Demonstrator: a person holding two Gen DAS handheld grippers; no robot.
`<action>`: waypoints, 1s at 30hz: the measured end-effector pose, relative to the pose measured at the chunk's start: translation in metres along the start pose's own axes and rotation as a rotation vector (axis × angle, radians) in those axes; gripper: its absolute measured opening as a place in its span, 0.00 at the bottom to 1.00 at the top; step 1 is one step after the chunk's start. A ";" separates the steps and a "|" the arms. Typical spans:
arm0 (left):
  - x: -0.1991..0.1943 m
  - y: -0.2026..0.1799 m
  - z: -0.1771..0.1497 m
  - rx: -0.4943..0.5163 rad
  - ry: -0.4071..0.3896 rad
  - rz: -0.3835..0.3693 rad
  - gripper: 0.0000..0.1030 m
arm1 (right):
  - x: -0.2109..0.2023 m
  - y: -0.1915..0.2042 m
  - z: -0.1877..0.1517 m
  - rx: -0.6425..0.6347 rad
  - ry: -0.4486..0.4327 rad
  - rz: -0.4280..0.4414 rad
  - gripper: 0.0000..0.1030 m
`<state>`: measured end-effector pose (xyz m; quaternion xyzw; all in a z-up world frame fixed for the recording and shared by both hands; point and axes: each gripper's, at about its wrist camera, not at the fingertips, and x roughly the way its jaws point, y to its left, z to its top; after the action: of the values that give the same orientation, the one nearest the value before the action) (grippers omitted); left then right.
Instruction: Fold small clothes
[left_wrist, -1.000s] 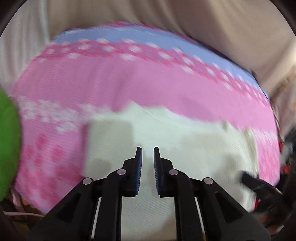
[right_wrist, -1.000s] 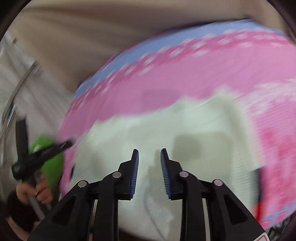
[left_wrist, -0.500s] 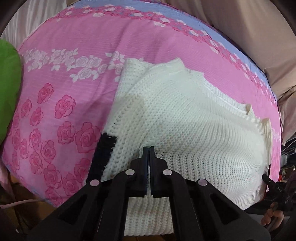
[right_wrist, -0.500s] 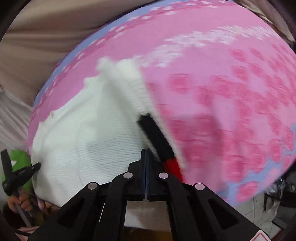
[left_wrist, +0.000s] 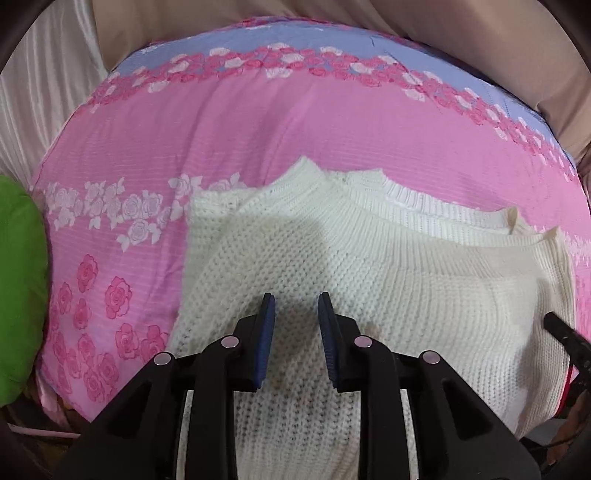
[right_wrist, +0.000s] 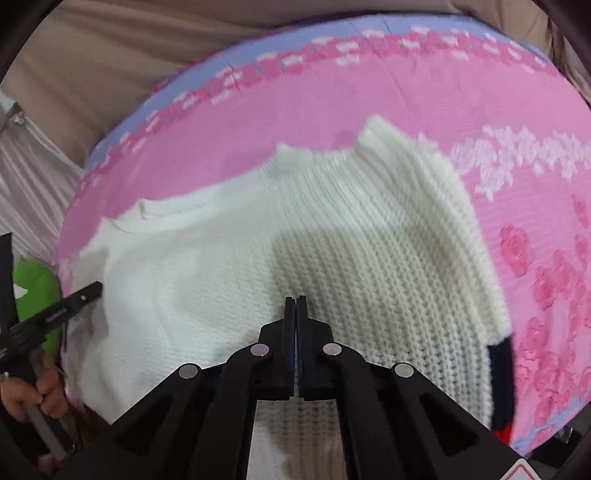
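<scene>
While the cream sweater (left_wrist: 388, 266) lay beneath both tools, the left gripper (left_wrist: 295, 314) had just been opening, empty; the right gripper (right_wrist: 295, 306) was pressed closed, empty.

Covered by a pink bedspread (left_wrist: 229, 122) printed with roses: darker pink roses toward 8 o'clock in the left wrist view, a white rose band at 9 o'clock, and a lilac-blue border with pink and white flowers along the far edge at 12 o'clock. Lying directly on it, a cream knitted sweater (left_wrist: 388, 266), spread flat from the centre toward 4 o'clock, ribbed edge facing 12 o'clock. In the right wrist view, same spread (right_wrist: 388, 96), sweater (right_wrist: 332, 229) filling the centre, with a black and red strip (right_wrist: 500, 376) beside its edge at 4 o'clock.
</scene>
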<state>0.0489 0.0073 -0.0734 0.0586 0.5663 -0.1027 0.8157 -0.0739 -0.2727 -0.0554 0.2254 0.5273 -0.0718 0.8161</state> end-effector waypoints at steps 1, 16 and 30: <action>-0.006 0.004 -0.004 -0.003 -0.003 -0.001 0.24 | -0.012 0.005 -0.001 -0.015 -0.023 0.008 0.00; -0.007 0.007 -0.019 -0.024 0.038 0.006 0.23 | -0.024 0.055 -0.026 -0.109 0.012 0.056 0.01; -0.013 0.026 -0.039 -0.063 0.057 -0.033 0.23 | 0.050 0.099 0.024 -0.186 0.078 -0.038 0.00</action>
<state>0.0150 0.0423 -0.0757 0.0263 0.5934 -0.0966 0.7987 0.0031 -0.1893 -0.0628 0.1415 0.5670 -0.0291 0.8109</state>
